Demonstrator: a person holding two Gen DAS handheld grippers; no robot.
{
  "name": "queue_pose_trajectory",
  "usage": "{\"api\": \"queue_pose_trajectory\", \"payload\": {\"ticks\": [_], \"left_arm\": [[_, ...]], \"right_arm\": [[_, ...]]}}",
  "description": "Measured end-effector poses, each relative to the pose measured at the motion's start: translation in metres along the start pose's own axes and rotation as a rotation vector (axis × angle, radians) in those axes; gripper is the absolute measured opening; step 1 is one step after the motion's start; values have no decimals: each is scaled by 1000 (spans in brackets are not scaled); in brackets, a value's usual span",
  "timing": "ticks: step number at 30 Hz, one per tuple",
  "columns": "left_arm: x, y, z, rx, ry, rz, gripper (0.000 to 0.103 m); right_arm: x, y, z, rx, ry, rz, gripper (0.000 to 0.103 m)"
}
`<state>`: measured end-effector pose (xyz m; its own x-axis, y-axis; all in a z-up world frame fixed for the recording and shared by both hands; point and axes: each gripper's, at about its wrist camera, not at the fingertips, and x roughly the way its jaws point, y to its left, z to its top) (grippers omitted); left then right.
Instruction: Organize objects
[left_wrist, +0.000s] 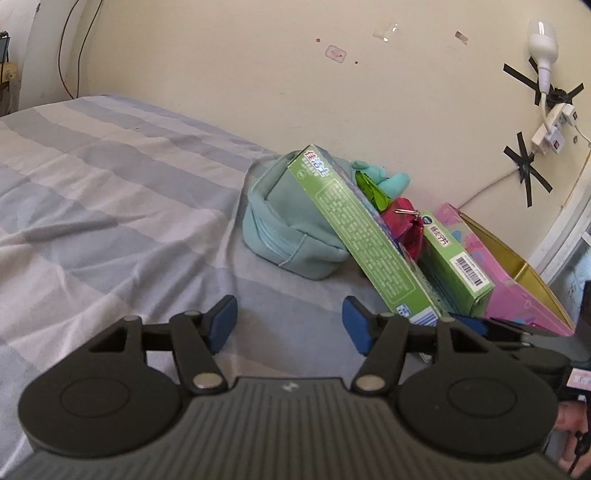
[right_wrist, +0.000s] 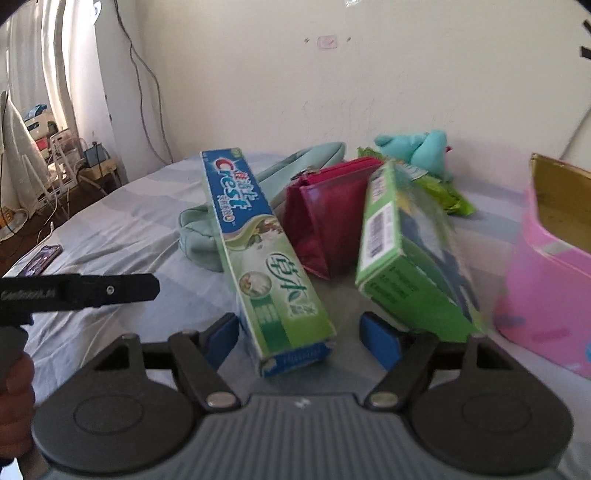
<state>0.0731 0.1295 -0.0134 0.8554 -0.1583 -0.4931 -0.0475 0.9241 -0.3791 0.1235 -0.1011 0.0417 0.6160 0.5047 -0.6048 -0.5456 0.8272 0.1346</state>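
A long green Crest toothpaste box (left_wrist: 365, 236) (right_wrist: 266, 254) leans on a teal pouch (left_wrist: 288, 225) (right_wrist: 199, 236) on the bed. A shorter green box (left_wrist: 458, 264) (right_wrist: 402, 258) lies to its right, beside a pink open box with a gold inside (left_wrist: 517, 273) (right_wrist: 546, 258). A magenta pouch (left_wrist: 402, 225) (right_wrist: 328, 218) sits between the green boxes. My left gripper (left_wrist: 290, 323) is open and empty, just left of the long box's near end. My right gripper (right_wrist: 299, 339) is open, with the long box's near end between its pads (right_wrist: 380, 343).
A teal plush toy (left_wrist: 391, 181) (right_wrist: 417, 146) and a green packet (right_wrist: 447, 195) lie behind, by the wall. The striped bedsheet (left_wrist: 110, 206) stretches left. A phone (right_wrist: 40, 258) lies at the bed's left edge. The left gripper's body (right_wrist: 81, 290) shows in the right wrist view.
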Motion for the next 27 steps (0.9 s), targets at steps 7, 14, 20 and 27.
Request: {"api": "queue_pose_trajectory", "payload": {"ticks": [7, 14, 20, 27], "left_arm": [[0, 0, 0, -1, -1, -1, 69], [-9, -2, -5, -5, 4, -24, 78], [-16, -5, -7, -39, 13, -31, 82], [-21, -45, -8, 83, 48, -123, 82]], "right_arm": [[-30, 12, -22, -88, -12, 23, 41], [-106, -5, -75, -306, 2, 97, 42], [-140, -39, -86, -186, -43, -124, 57], [-144, -42, -100, -106, -60, -133, 61]]}}
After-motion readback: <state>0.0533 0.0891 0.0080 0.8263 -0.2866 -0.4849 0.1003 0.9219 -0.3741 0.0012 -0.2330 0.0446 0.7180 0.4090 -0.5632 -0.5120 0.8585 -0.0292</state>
